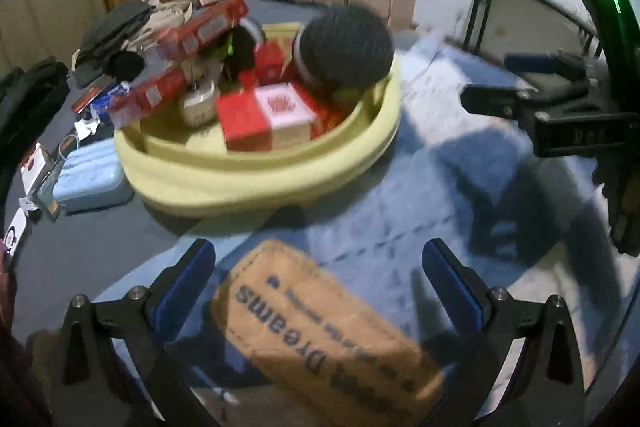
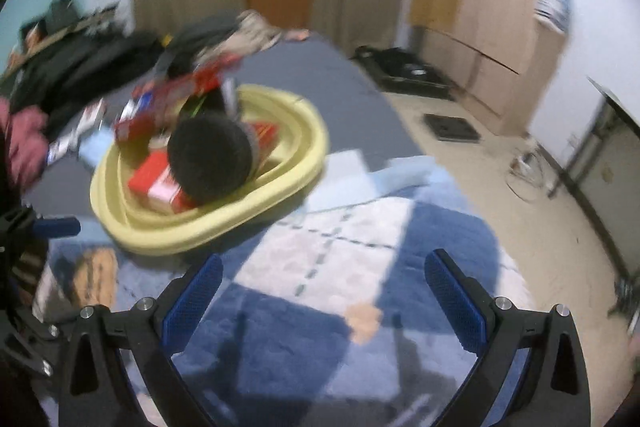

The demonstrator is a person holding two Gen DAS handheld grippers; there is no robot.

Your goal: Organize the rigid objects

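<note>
The step in hand looks like the reach for the next loose thing to go into the yellow basin [image 1: 256, 183]; the basin sits on a blue and white blanket [image 1: 460, 187] and is already heaped with red boxes [image 1: 244, 123], long red cartons [image 1: 200, 31] and a dark round mesh-covered object [image 1: 344, 47]; outside it, nearer the camera, lies a tan box [image 1: 320, 339] with dark lettering, flat on the blanket and turned at a slant; the left gripper [image 1: 320, 291] has its jaws spread wide with nothing clamped, and the tan box lies between and just ahead of the blue pads [image 1: 188, 287], though whether the pads touch it cannot be told through the blur; the right gripper [image 2: 324, 299] is likewise wide open and empty, hanging over bare blanket with the basin ahead and to its left, well apart from the tan box, which shows only as a blurred brown patch [image 2: 96, 279] at the left of that view; the next move seems to call for the left gripper to settle down over the box, square its pads to the long sides, close firmly and lift it toward the basin; since the basin is already piled high, a free spot would have to be chosen carefully, or the box could slide off the heap; a pale blue case [image 1: 88, 175] and other small items lie beside the basin on its far left, apparently still unsorted.
</note>
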